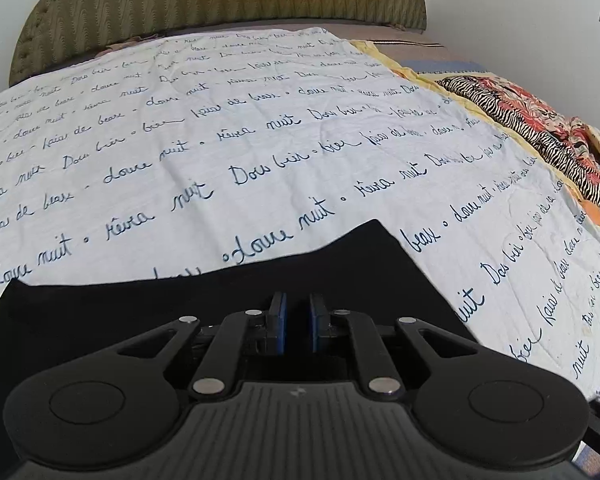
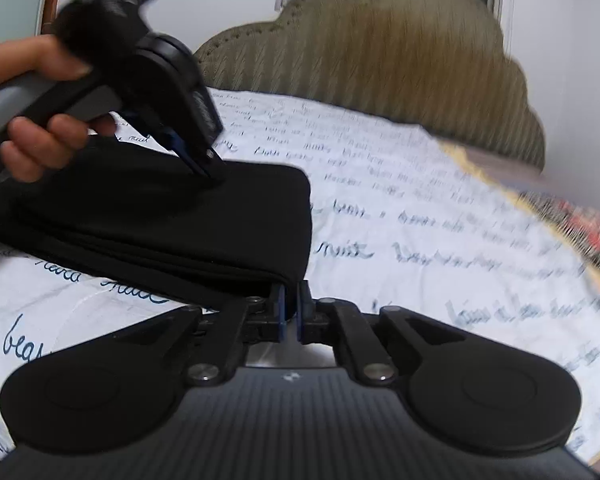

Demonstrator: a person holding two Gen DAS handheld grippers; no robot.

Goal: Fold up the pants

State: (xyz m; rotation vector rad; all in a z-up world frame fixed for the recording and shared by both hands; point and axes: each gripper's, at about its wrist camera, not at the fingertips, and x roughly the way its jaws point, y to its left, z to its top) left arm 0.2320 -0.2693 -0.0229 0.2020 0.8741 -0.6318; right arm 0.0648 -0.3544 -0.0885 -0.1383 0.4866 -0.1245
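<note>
The black pants [image 2: 160, 216] lie folded into a thick, layered rectangle on the bed, filling the left centre of the right wrist view; in the left wrist view they spread as a dark mass [image 1: 220, 300] across the lower middle of the frame, just ahead of the fingers.

Your left hand-held gripper [image 2: 210, 170] comes down from the upper left of the right wrist view, its tips pressed onto the top of the folded pants. In its own view the left hand-held gripper [image 1: 298, 322] shows its blue pads drawn close, a narrow slit between them; whether cloth is pinched there cannot be told against the black fabric. Your left hand [image 2: 40, 120] grips its handle at the left edge of the frame.

Your right hand-held gripper [image 2: 293, 312] sits at the lower centre, jaws nearly together, right at the near corner of the fold; whether it has hold of the pants cannot be told.

Beneath lies a white bedspread [image 1: 220, 140] printed with dark cursive script. A scalloped olive headboard [image 2: 380, 48] rises behind, and a zebra-striped and red-patterned cloth [image 1: 540, 120] is bunched at the right edge of the left wrist view.
</note>
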